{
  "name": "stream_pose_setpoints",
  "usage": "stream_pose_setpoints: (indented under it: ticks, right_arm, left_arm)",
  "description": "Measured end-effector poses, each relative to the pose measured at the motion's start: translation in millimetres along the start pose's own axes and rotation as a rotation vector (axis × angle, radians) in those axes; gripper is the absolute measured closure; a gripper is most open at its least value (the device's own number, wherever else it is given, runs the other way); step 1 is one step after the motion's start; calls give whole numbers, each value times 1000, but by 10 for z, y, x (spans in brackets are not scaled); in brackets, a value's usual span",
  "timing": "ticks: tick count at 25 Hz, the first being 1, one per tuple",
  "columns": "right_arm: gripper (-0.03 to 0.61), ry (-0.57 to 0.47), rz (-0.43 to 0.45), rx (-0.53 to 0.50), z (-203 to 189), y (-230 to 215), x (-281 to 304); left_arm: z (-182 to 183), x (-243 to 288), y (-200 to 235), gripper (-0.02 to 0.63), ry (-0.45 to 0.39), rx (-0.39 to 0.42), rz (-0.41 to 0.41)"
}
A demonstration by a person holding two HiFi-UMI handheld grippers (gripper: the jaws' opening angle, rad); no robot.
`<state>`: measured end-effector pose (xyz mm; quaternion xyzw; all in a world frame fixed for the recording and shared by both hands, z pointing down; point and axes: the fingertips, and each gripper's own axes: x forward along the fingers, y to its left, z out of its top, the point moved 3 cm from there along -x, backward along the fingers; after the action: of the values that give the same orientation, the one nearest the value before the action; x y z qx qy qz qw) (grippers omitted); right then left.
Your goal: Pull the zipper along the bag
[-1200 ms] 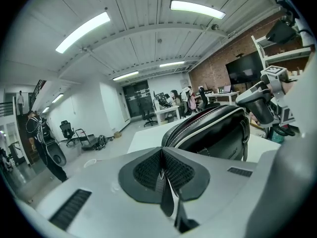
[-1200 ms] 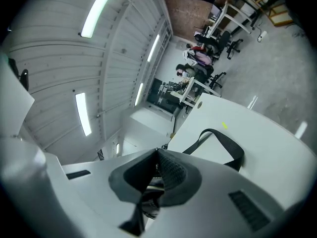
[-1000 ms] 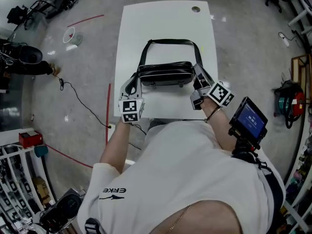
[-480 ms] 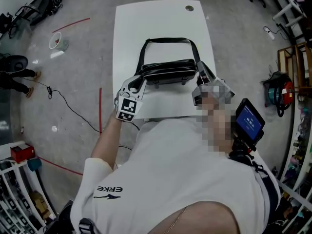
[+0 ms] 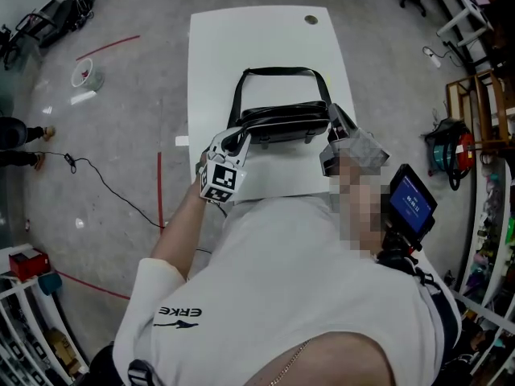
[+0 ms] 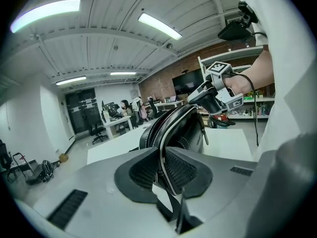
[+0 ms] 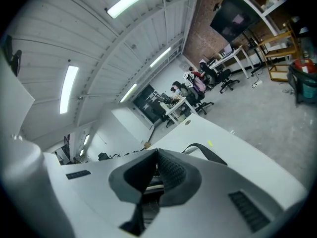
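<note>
Head view: black shoulder bag (image 5: 282,124) lies on white desk (image 5: 265,39); left claw (image 5: 235,140) clamps its left end, right claw (image 5: 331,125) clamps its right end.

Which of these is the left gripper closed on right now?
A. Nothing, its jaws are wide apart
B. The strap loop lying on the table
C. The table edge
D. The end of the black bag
D: in the left gripper view the left gripper has its jaws pinched on the edge of the near end of the black bag.
</note>
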<state>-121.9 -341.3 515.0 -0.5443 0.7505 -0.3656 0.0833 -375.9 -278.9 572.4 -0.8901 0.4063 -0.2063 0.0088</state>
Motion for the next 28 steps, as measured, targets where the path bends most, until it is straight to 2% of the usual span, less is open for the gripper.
stream_pose_setpoints:
  ticks: [28]
  right_arm:
    - [565,-6,-10,-75,101,165,-27]
  left_arm:
    - [161,423,-297,565,-24,56,-84]
